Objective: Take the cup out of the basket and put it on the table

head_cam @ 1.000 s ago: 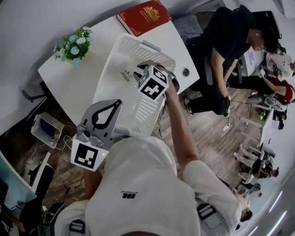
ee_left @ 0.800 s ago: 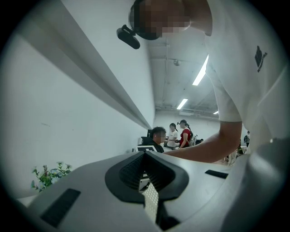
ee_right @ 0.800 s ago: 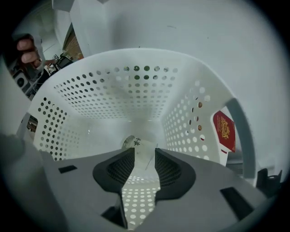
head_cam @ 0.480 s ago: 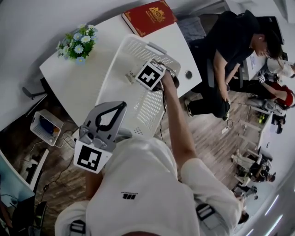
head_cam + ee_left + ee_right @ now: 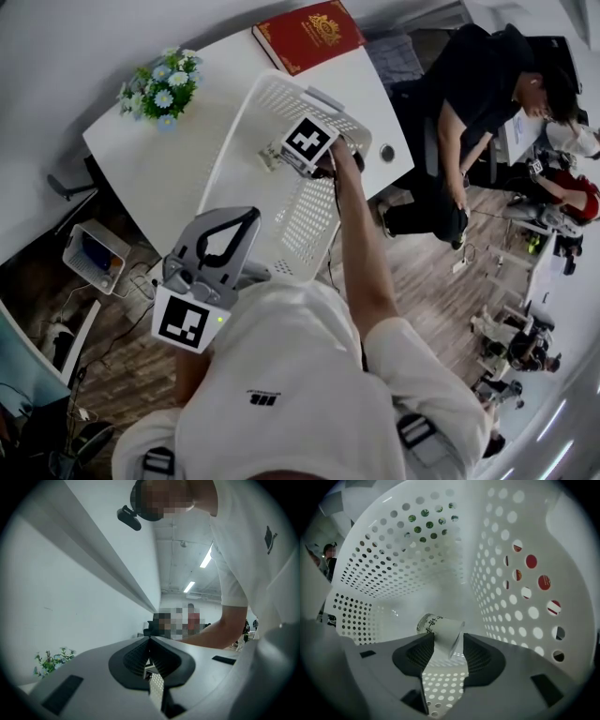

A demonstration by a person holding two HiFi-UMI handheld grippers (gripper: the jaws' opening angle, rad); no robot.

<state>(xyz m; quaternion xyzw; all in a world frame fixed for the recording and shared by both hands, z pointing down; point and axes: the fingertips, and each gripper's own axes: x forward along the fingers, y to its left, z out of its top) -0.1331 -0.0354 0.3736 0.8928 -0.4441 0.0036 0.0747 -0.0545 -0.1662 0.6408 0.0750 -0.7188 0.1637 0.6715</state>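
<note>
In my head view a red book [image 5: 307,35] lies at top centre, a bunch of blue and white flowers [image 5: 155,92] upper left, a seated person in black [image 5: 469,94] upper right.

Overhead head view; right gripper view close inside shared basket [image 5: 246,141]
</note>
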